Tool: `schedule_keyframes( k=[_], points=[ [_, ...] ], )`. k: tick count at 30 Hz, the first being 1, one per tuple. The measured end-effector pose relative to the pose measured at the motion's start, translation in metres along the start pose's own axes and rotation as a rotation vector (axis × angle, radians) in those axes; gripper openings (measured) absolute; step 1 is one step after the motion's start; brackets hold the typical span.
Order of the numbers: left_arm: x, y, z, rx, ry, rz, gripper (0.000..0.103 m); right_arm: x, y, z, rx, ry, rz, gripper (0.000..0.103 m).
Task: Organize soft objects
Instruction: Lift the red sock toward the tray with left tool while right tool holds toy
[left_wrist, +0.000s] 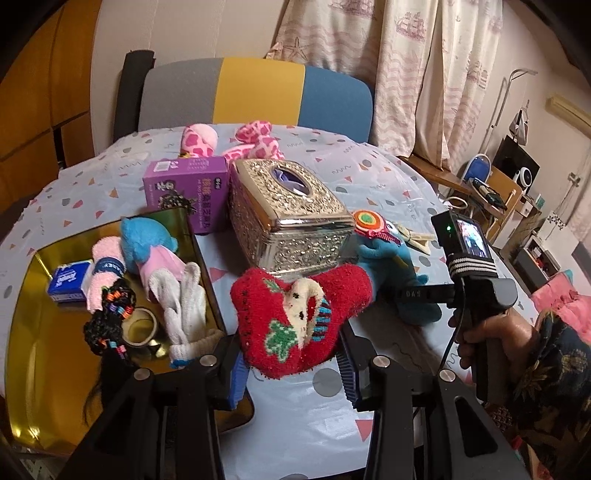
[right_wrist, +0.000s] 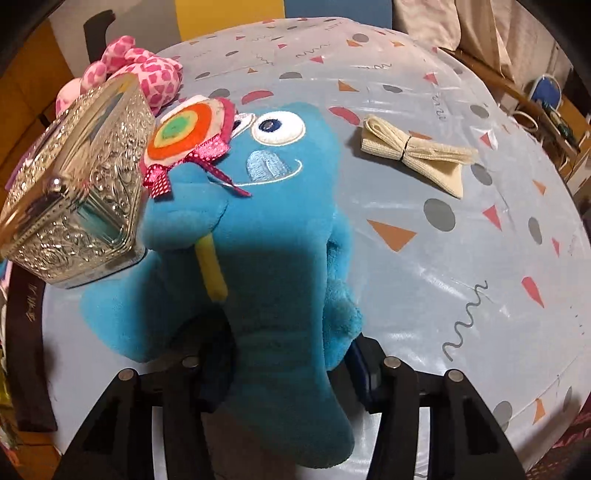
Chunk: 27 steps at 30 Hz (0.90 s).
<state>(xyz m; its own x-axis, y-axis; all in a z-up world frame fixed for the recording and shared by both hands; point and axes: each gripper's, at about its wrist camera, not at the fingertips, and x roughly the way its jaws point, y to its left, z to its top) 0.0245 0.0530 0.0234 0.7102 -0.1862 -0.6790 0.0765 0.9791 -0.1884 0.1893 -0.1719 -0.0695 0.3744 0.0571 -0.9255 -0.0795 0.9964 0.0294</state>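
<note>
My left gripper (left_wrist: 291, 373) is shut on a red knitted sock (left_wrist: 295, 317), held just right of the gold tray (left_wrist: 33, 354). The tray holds a blue plush (left_wrist: 146, 240), a pink rolled towel (left_wrist: 103, 273), white gloves (left_wrist: 184, 310), a black knit piece (left_wrist: 107, 317), a tape roll (left_wrist: 140, 326) and a blue tissue pack (left_wrist: 70, 280). My right gripper (right_wrist: 291, 365) is shut on a blue plush toy (right_wrist: 273, 266) with a felt lollipop (right_wrist: 192, 133); it also shows in the left wrist view (left_wrist: 391, 266). A pink spotted plush (left_wrist: 255, 140) lies at the far edge.
An ornate silver tissue box (left_wrist: 288, 214) stands mid-table, close left of the blue toy (right_wrist: 74, 192). A purple carton (left_wrist: 184, 188) stands behind the tray. A cream fabric bow (right_wrist: 417, 155) lies on the patterned tablecloth (right_wrist: 461, 258). A chair (left_wrist: 255, 92) stands beyond the table.
</note>
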Motion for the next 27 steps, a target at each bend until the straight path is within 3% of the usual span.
schedule_keyframes(
  k=[6, 27],
  points=[
    [-0.008, 0.002, 0.001, 0.006, -0.026, 0.020, 0.042, 0.000, 0.000, -0.008, -0.018, -0.013, 0.003, 0.058],
    [-0.023, 0.029, 0.003, -0.012, -0.049, 0.129, 0.042, -0.002, 0.012, -0.009, -0.046, -0.033, -0.040, 0.054]
  ],
)
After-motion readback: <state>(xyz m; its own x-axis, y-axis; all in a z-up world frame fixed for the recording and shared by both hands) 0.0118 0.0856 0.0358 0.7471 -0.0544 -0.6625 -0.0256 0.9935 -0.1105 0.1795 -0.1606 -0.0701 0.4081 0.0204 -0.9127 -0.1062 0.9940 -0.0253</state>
